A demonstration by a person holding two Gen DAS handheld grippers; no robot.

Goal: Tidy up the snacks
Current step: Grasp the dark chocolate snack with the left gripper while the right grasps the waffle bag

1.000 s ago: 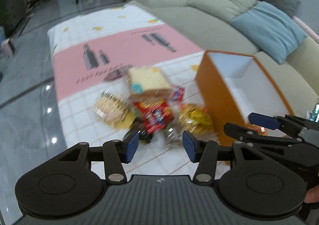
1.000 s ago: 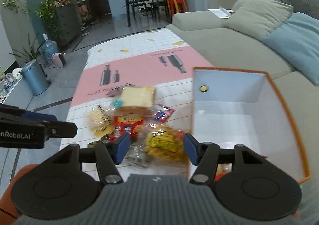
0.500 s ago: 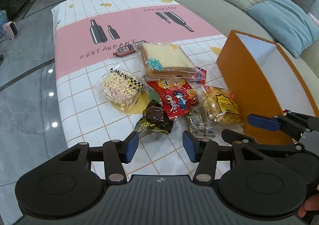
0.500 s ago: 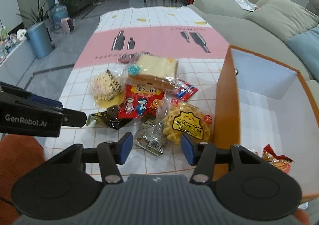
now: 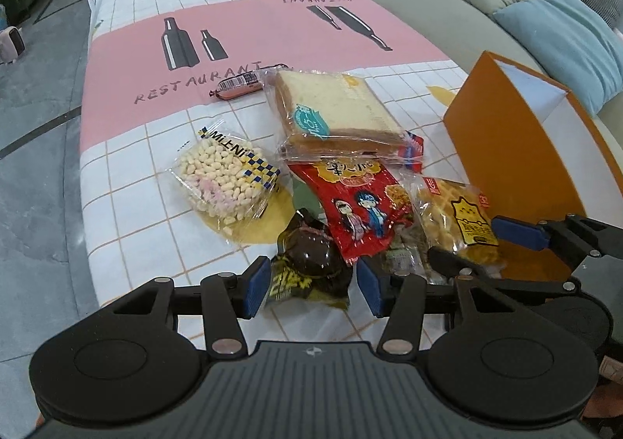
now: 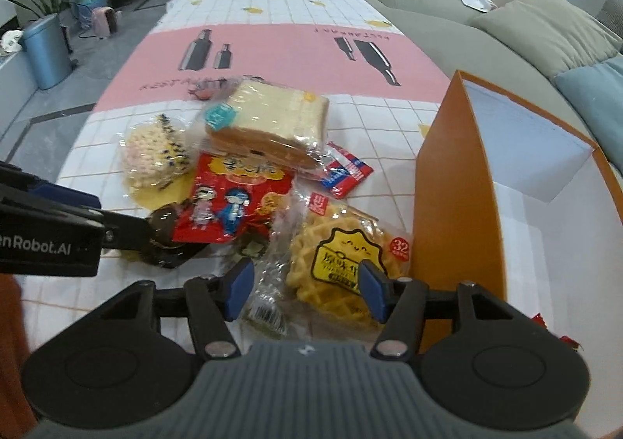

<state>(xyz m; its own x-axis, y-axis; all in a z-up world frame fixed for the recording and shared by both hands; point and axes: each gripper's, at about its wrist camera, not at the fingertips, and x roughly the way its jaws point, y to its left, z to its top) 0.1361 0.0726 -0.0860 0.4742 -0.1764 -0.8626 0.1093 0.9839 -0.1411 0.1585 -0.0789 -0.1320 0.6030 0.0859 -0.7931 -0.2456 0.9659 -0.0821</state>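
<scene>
Right wrist view: the right gripper [image 6: 303, 289] has just been widening its jaws and stands open over the waffle pack [image 6: 342, 263], pads clear of the wrapper, while the left gripper [image 5: 311, 285] hangs open around the dark chocolate pack [image 5: 311, 263] without pressing it. Both packs lie at the near edge of the snack heap on the tablecloth [image 5: 128, 205], just beside the orange box [image 6: 451, 186]. Recommended: lower each gripper squarely, close on the pack's body rather than loose film, and avoid snagging the red pouch [image 6: 229, 201] overlapping both.
</scene>
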